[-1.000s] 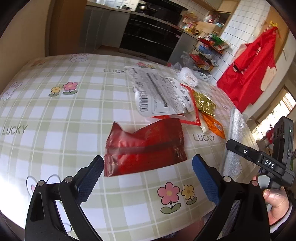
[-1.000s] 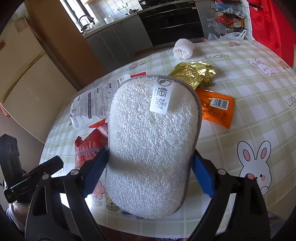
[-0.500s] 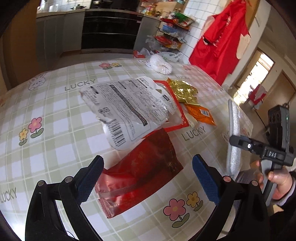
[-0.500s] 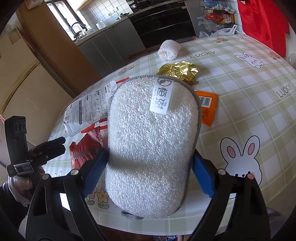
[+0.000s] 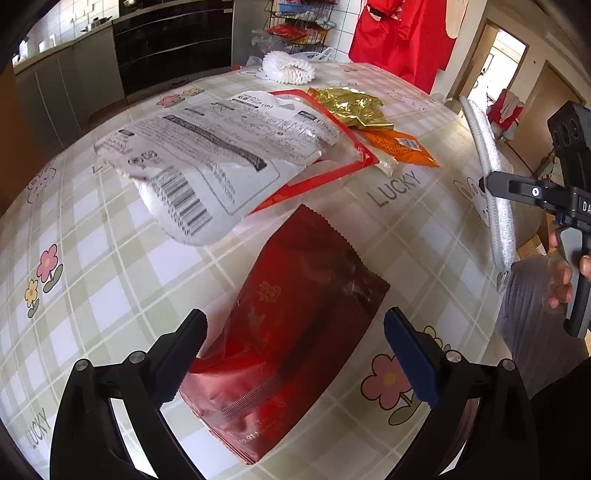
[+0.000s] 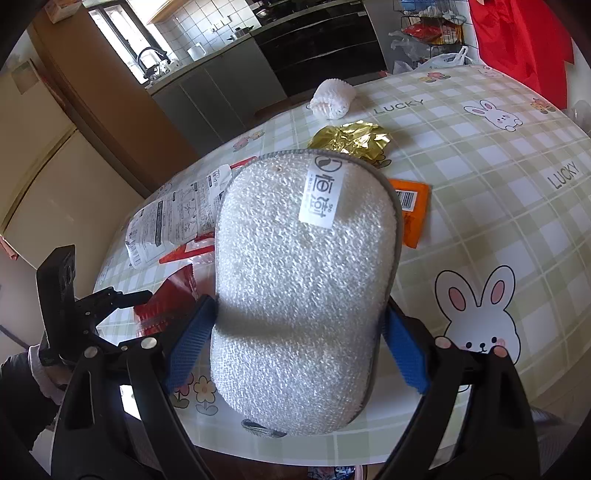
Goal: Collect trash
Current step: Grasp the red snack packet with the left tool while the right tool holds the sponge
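Observation:
A dark red snack bag (image 5: 295, 332) lies on the checked tablecloth, its near end between the pads of my left gripper (image 5: 295, 354), which is open and not pressing on it. Behind it lie a white printed wrapper (image 5: 207, 162), a red-edged packet (image 5: 332, 170), a gold foil wrapper (image 5: 351, 107) and an orange packet (image 5: 402, 147). My right gripper (image 6: 295, 350) is shut on a wide white scrubbing pad (image 6: 303, 280) with a label, held over the table's near edge. The pad hides part of the trash in the right wrist view.
A white foam fruit net (image 5: 288, 68) sits at the table's far side. The table edge (image 5: 480, 332) runs close on the right, with a person's hand (image 5: 561, 280) beyond it. Dark kitchen cabinets (image 5: 173, 44) and a red garment (image 5: 402, 33) stand behind.
The left gripper has rolled and come down closer to the red bag, which now lies lengthwise between its fingers. The right gripper keeps still with the pad.

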The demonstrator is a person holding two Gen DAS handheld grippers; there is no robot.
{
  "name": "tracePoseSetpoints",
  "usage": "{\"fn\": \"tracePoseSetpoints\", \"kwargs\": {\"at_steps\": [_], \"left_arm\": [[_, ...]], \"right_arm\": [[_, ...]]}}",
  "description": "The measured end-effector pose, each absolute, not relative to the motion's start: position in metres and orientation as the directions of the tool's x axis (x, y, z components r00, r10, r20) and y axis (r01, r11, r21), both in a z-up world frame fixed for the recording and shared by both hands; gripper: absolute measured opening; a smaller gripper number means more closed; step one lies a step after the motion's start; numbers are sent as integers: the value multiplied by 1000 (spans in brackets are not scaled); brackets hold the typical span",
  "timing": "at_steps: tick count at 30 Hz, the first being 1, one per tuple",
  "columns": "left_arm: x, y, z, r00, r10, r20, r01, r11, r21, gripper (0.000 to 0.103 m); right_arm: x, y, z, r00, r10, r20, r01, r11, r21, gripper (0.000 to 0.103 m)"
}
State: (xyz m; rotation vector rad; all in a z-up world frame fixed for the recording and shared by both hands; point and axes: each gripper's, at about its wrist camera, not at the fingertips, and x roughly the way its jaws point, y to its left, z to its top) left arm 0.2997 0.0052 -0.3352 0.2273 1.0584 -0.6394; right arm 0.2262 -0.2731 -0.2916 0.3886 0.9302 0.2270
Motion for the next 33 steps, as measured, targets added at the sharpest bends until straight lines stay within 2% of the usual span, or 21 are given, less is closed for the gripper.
{"fn": "tracePoseSetpoints", "kwargs": {"at_steps": [5, 12, 16, 17, 18, 20, 24, 29, 33], "left_arm": [[290, 14, -336, 291, -391, -873, 582, 796, -163, 94], [271, 10, -351, 307, -273, -912, 610, 792, -31, 95], [267, 10, -353, 330, -263, -907, 590, 807, -19, 94], [267, 12, -352, 343, -260, -903, 579, 815, -15, 90], [266, 14, -351, 355, -264, -897, 567, 823, -18, 79], [267, 21, -347, 372, -267, -889, 528, 849, -34, 67], [267, 41, -342, 391, -275, -878, 431, 898, -90, 56], [255, 67, -327, 456, -265, -849, 288, 947, -141, 55], [231, 93, -309, 536, -262, -803, 111, 964, -240, 55]], "right_arm": [[226, -275, -290, 585, 355, -729, -23, 906, 423, 87], [224, -273, -288, 588, 363, -723, -38, 905, 424, 87], [221, -272, -283, 593, 364, -718, -48, 906, 420, 87], [220, -272, -283, 594, 363, -718, -49, 907, 419, 87], [219, -272, -281, 597, 361, -717, -48, 908, 417, 87], [216, -273, -279, 602, 359, -714, -50, 909, 415, 87], [213, -272, -275, 607, 363, -707, -62, 909, 413, 87], [205, -270, -270, 615, 363, -700, -77, 911, 405, 87], [200, -267, -267, 619, 363, -697, -88, 913, 397, 87]]}}
